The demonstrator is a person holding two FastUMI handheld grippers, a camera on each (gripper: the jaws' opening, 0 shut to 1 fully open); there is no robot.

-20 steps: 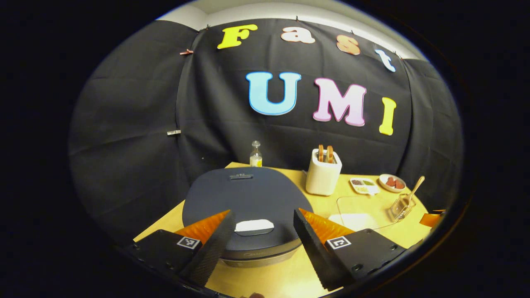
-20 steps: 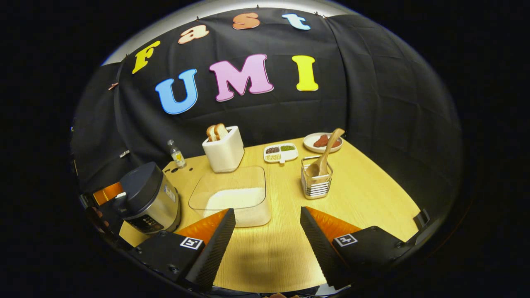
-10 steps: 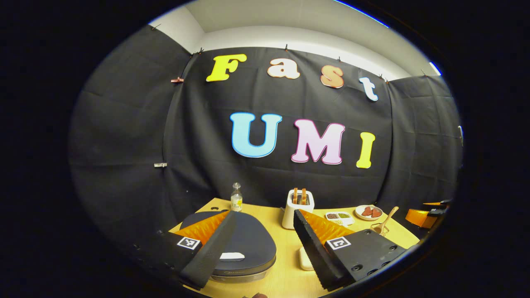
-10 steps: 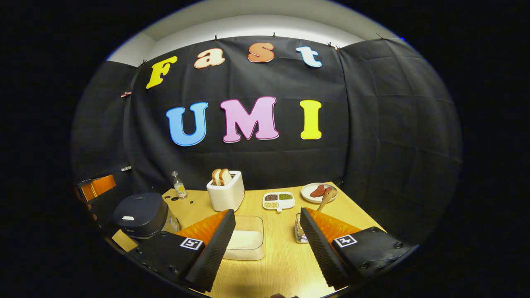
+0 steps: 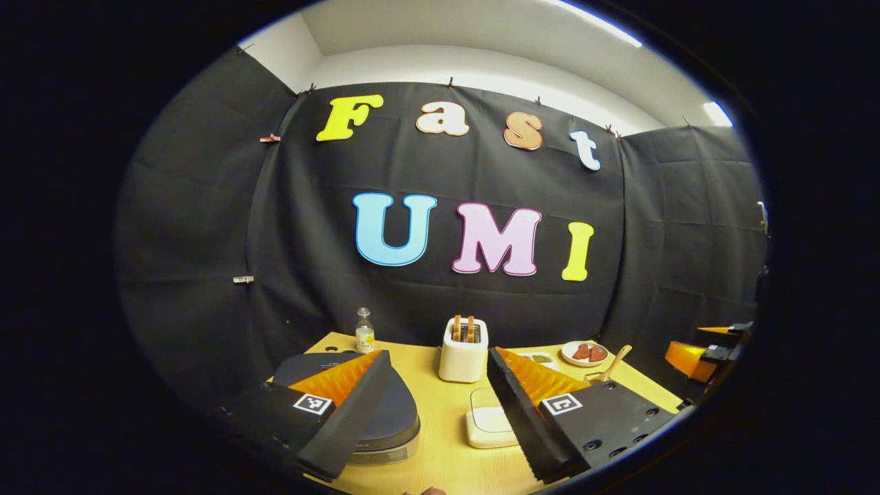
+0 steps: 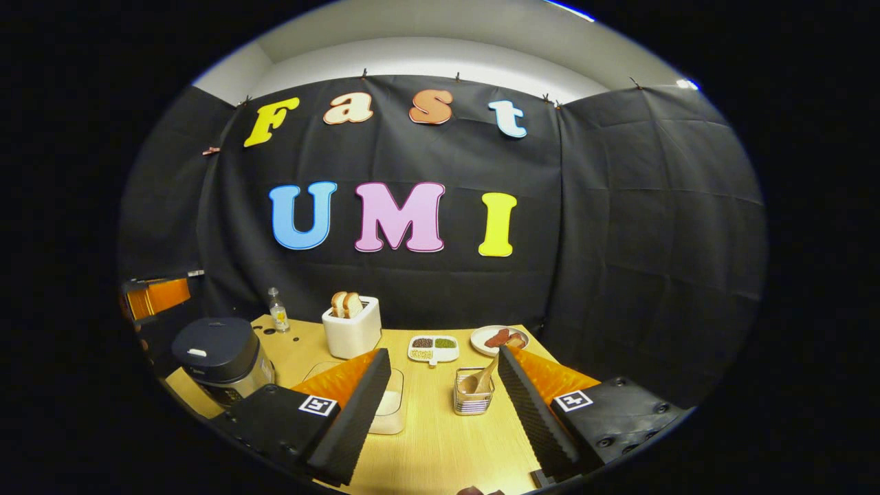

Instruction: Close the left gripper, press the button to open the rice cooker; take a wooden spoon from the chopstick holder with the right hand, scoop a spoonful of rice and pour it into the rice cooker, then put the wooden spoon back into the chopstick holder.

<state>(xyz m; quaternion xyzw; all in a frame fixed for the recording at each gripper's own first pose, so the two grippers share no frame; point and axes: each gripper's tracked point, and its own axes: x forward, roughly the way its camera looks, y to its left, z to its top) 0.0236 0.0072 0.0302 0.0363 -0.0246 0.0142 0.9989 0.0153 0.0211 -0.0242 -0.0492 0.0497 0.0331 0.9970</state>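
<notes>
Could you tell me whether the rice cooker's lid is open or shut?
Shut: the dark lid lies flat on the rice cooker, its rim closed all round.

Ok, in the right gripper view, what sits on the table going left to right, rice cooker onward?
rice cooker → small bottle → toaster with bread → divided dish → chopstick holder with the wooden spoon → plate. The clear rice container overlaps the gripper's finger, so I leave it out.

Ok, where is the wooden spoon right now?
In the right gripper view, the wooden spoon leans in the chopstick holder on the table's right half, just in front of the divided dish and the plate.
</notes>
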